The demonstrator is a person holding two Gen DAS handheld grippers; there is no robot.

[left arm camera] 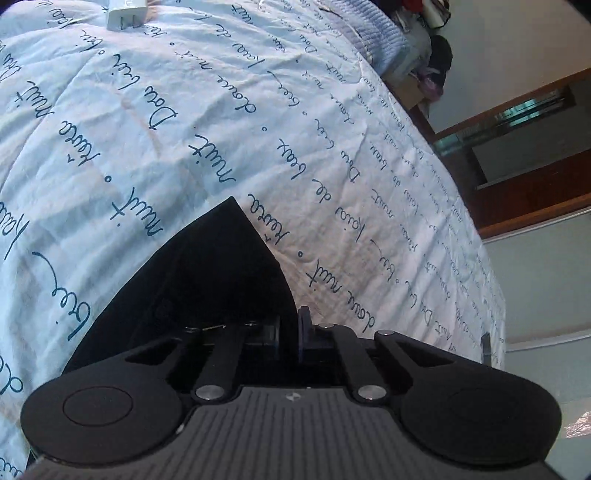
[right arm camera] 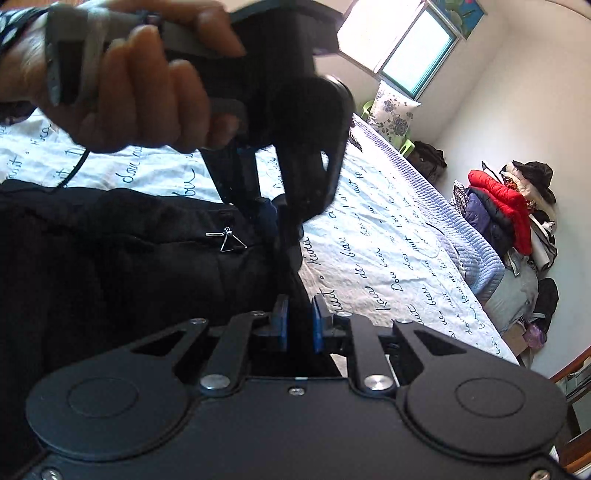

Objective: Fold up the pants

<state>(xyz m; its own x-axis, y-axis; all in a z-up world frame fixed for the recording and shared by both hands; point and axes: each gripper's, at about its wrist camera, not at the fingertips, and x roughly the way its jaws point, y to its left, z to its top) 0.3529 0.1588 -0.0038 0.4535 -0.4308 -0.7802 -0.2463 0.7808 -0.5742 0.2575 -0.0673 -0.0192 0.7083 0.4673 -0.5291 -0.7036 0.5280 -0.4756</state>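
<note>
The black pants [right arm camera: 122,254] lie on the bed, with a silver zipper pull [right arm camera: 229,240] showing. In the left wrist view a pointed corner of the pants [left arm camera: 221,266] rises from my left gripper [left arm camera: 291,332], whose blue pads are shut on the cloth. My right gripper [right arm camera: 299,325] has its blue pads close together with a fold of the pants edge between them. The left gripper [right arm camera: 273,225], held by a hand, shows in the right wrist view just above, pinching the same edge.
The bed [left arm camera: 221,110] has a white cover with dark script. A white charger [left arm camera: 125,14] lies at its far end. A pillow [right arm camera: 393,114], a pile of clothes [right arm camera: 509,210] and wooden furniture [left arm camera: 524,166] stand beside the bed.
</note>
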